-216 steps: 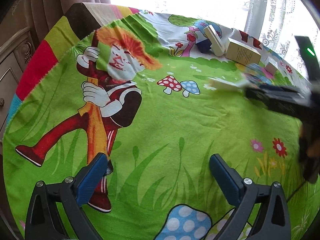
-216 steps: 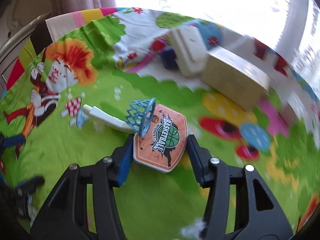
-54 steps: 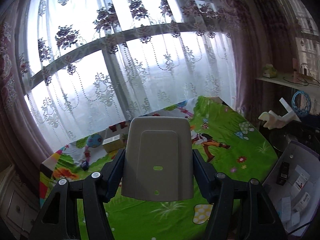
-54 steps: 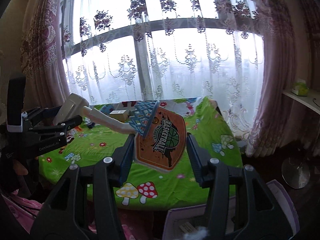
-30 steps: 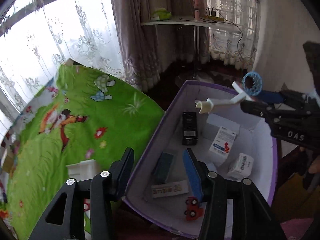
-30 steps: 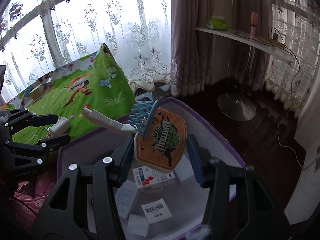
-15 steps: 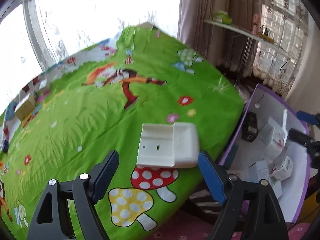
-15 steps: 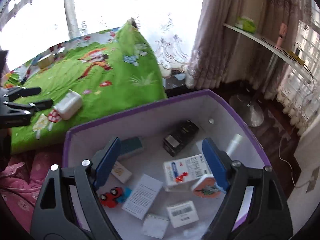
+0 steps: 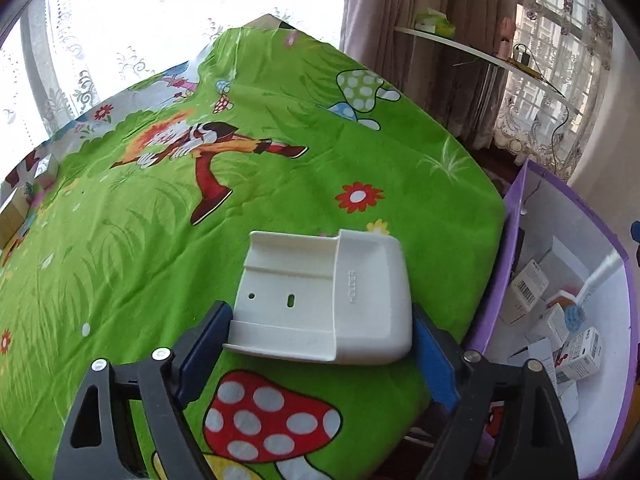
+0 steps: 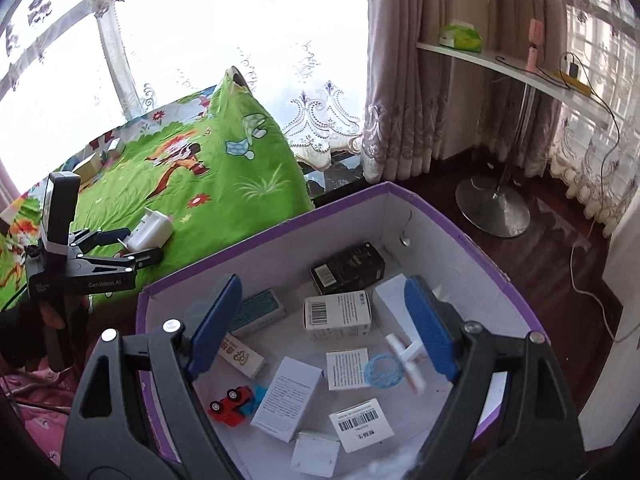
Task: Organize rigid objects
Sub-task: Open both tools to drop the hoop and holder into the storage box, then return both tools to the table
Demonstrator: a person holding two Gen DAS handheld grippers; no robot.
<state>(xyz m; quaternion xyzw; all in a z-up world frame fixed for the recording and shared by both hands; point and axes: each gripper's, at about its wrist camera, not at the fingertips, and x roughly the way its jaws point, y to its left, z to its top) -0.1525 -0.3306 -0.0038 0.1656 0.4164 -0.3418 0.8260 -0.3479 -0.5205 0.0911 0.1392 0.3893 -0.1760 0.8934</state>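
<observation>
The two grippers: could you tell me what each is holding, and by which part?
The left gripper clamps the white plastic holder across its near end. The right gripper is open and empty above the purple box.

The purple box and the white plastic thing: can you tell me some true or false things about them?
1. The right tongs hold the basketball hoop toy. False: they are open and empty; the toy with the blue net lies in the purple cardboard box.
2. The white plastic holder sits between the left tongs. True.
3. A small red toy car is in the box. True.
4. The holder is inside the box. False: it is at the green cartoon cloth, beside the box.
5. The box is empty. False: several small cartons lie in it.
</observation>
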